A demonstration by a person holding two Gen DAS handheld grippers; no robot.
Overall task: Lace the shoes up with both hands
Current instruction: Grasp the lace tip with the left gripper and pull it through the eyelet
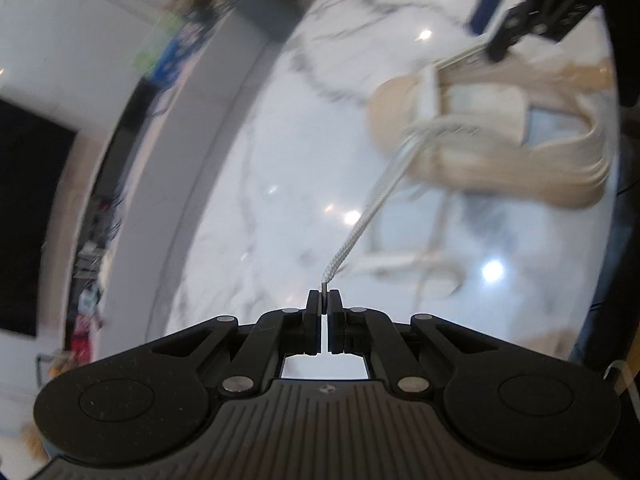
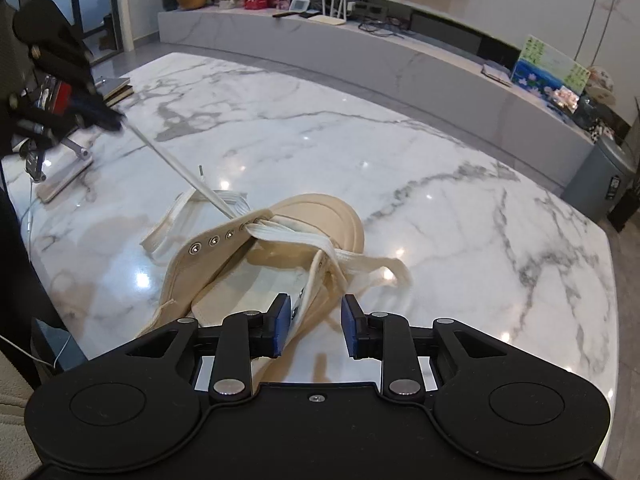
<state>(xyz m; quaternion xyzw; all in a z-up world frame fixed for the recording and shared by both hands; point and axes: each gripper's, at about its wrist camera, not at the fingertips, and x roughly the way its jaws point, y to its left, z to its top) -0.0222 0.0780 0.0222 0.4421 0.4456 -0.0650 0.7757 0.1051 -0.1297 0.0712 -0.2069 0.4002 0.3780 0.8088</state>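
Surface (image 2: 400,152): white marble look with grey veins, polished, glossy, mirrors ceiling lights. Shoe (image 2: 320,216): beige canvas cloth, matt, woven; toe cap smoother, rubbery look. Eyelets (image 2: 213,241) along near-left flap: shiny metal rings. Lace (image 1: 360,228): white braided cloth, weave clear close up, hard tip. Left claw (image 1: 325,300): matt black plastic, fine scuffs, dull silver metal pins. Right claw (image 2: 313,324): same matt black plastic, blue pads (image 2: 349,322) look rubbery. Far bench (image 2: 360,48): grey stone, smooth.
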